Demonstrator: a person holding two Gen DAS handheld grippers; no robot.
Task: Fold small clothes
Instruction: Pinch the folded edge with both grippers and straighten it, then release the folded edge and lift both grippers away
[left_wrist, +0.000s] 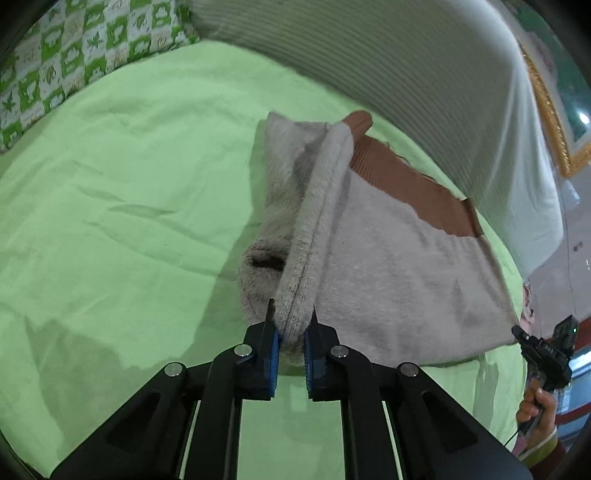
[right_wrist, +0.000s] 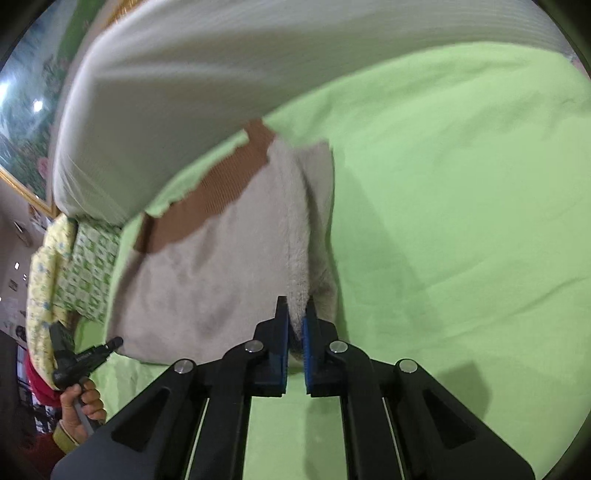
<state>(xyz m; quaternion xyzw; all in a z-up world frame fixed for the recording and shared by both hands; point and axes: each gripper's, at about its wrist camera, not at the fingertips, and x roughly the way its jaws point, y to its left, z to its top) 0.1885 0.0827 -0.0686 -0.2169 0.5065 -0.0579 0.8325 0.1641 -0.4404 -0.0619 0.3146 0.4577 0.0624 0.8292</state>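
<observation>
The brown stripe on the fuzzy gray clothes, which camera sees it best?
The left wrist view: the brown band runs sharp and mostly unbroken across the gray garment. The right wrist view shows it blurrier, partly hidden by the white pillow.

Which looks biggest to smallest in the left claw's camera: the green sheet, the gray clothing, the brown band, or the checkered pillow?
1. green sheet
2. gray clothing, pinched in the left claw
3. brown band and checkered pillow look about alike; the pillow sits farther away and is cut off at the edge, so I won't rank them.
</observation>
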